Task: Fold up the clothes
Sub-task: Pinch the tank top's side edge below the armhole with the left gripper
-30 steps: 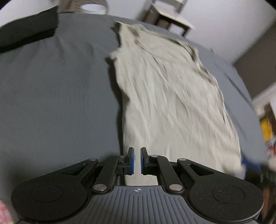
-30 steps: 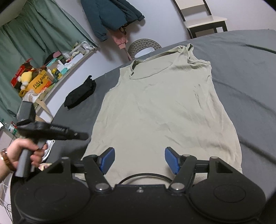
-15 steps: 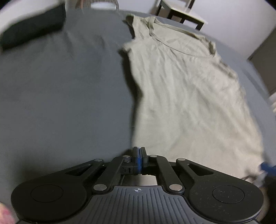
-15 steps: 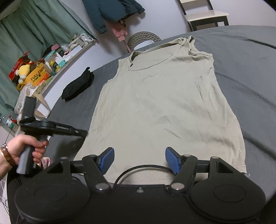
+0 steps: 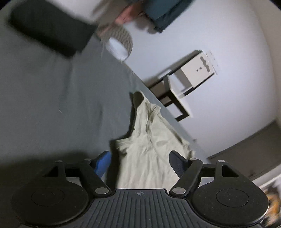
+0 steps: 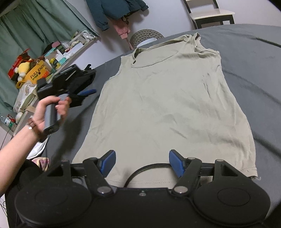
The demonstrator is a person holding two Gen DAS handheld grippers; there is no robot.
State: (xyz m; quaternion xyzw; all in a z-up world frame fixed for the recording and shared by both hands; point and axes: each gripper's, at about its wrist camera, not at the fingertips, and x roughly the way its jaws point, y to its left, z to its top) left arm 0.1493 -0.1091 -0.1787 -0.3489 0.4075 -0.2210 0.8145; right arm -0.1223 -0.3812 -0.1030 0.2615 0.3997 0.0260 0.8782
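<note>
The pale green sleeveless top (image 6: 168, 98) lies flat and unfolded on the grey bed (image 6: 254, 57), hem at its near edge, and both the left gripper (image 5: 140, 164) and right gripper (image 6: 142, 163) hover wide open and empty, so gripping comes next.

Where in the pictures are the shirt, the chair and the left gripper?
shirt (image 6: 166, 105), right wrist view, middle of its front.
chair (image 6: 212, 14), right wrist view, its pale seat.
left gripper (image 5: 139, 164), left wrist view, midway between its open fingertips.
</note>
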